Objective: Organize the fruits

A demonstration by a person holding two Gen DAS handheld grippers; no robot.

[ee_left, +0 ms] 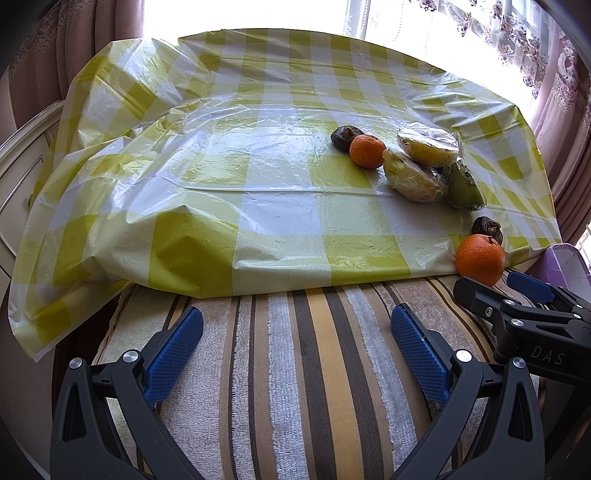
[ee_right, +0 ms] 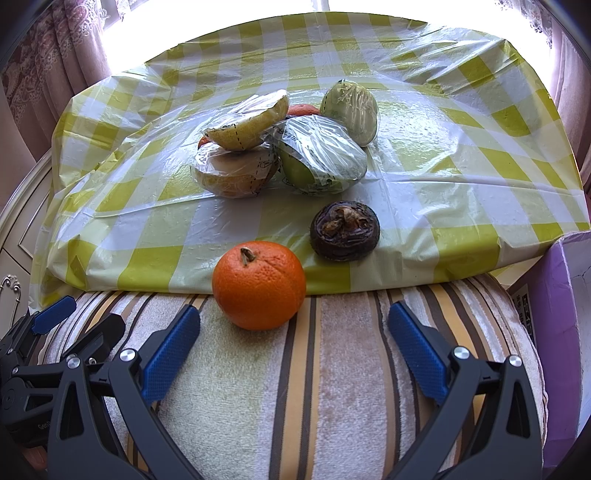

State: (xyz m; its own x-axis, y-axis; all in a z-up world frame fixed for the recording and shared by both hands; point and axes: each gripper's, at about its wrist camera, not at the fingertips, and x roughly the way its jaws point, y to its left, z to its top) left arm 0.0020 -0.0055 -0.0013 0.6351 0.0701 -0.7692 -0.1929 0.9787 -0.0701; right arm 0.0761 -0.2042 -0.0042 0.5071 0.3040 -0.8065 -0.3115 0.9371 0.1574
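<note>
- Striped towelling (ee_right: pixel 332 369) in brown, yellow and cream covers the near surface, and beyond it lies a yellow-and-white checked plastic tablecloth (ee_left: pixel 221 177), crinkled and glossy, with lace curtains (ee_left: pixel 517 29) and bright windows behind.
- Nearest, the left gripper (ee_left: pixel 295 347) hangs over the stripes with its blue pads spread wide and nothing between them.
- Just beside it, the right gripper (ee_right: pixel 293 343) is likewise released, its jaws wide apart and holding nothing.
- An orange (ee_right: pixel 258 284) with a short stem sits at the front edge of the cloth, partly on the towelling, just ahead of the right gripper's fingers.
- Slightly farther and to the right rests a dark, wrinkled round fruit (ee_right: pixel 344 230).
- A purple box (ee_right: pixel 557 332) stands at the far right edge.
- Mid-cloth, a cluster of plastic-wrapped fruit halves (ee_right: pixel 236 147) is piled together, yellowish pieces stacked at left, green ones (ee_right: pixel 317 155) at right.
- Behind the pile, a second orange (ee_left: pixel 366 151) touches another dark fruit (ee_left: pixel 345 136).
</note>
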